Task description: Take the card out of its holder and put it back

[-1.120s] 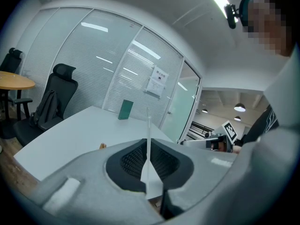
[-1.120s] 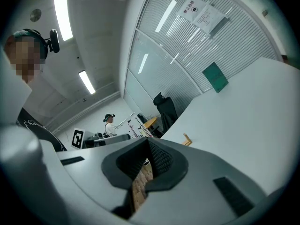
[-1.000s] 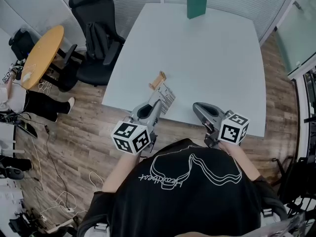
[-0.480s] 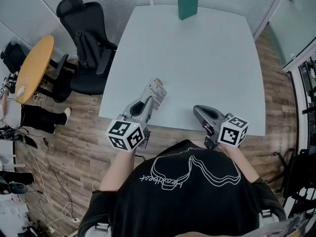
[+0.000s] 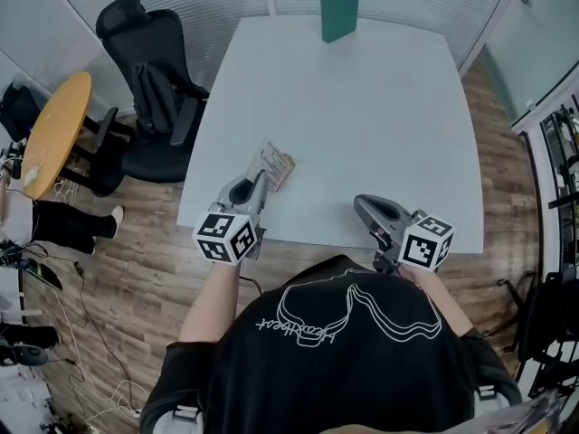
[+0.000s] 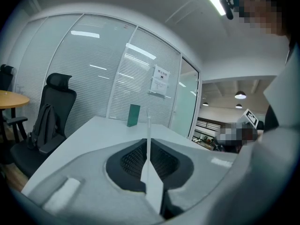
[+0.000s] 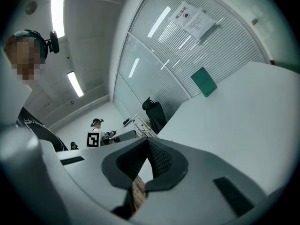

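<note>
- Left gripper (image 5: 262, 179): jaws clamped on the card (image 5: 275, 163), held above the near left corner of the white table (image 5: 371, 116).
- Right gripper (image 5: 362, 204): jaws together, empty, at the near table edge.
- Green book (image 5: 339, 11) stands upright at the far edge, well apart from both grippers.
- Black office chair (image 5: 145, 80) and round wooden table (image 5: 50, 134) stand to the left.
- Print on the card is too small to read.

Table top (image 5: 380, 125) open from near edge to upright green book (image 5: 339, 12); office chair (image 5: 154, 89) crowds left side.
</note>
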{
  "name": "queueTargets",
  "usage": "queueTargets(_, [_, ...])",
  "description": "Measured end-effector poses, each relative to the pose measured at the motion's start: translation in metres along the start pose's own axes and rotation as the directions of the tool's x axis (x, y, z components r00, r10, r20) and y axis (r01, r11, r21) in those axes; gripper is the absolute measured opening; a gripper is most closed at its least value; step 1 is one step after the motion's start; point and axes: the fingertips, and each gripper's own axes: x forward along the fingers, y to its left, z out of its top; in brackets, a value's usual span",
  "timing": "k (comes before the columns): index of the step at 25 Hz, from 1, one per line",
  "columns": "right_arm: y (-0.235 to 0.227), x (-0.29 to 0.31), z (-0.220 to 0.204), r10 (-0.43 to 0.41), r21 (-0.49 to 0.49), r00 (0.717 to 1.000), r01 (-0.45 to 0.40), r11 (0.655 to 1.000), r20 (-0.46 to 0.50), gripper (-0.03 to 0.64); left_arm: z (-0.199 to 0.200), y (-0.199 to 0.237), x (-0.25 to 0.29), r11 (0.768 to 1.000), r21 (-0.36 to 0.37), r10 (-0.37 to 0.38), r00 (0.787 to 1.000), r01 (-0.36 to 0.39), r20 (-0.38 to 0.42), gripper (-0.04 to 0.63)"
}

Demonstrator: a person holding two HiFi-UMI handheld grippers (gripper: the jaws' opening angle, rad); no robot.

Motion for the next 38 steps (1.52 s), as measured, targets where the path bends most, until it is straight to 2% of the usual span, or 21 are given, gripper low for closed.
queueTargets(9, [-0.011, -0.002, 0.000, -0.038, 0.013, 0.999, 0.038, 0.999, 0.003, 0.009, -0.017, 0.030, 0.024, 0.998, 0.062, 0.002, 1.000, -0.001, -0.021, 0.026])
queueTargets(15, [-0.018, 0.002, -0.001, -0.054, 0.035, 0.999, 0.054, 0.998, -0.005, 0.009, -0.032, 0.041, 0.040, 0.997, 0.078, -0.005, 0.998, 0.011, -0.070, 0.026])
queueTargets(38, [-0.033, 0.023, -0.001, -0.053, 0.060, 0.998, 0.055, 0.997, -0.043, 0.009, -0.057, 0.057, 0.065, 0.997, 0.057, -0.054, 0.992, 0.060, -0.114, 0.026])
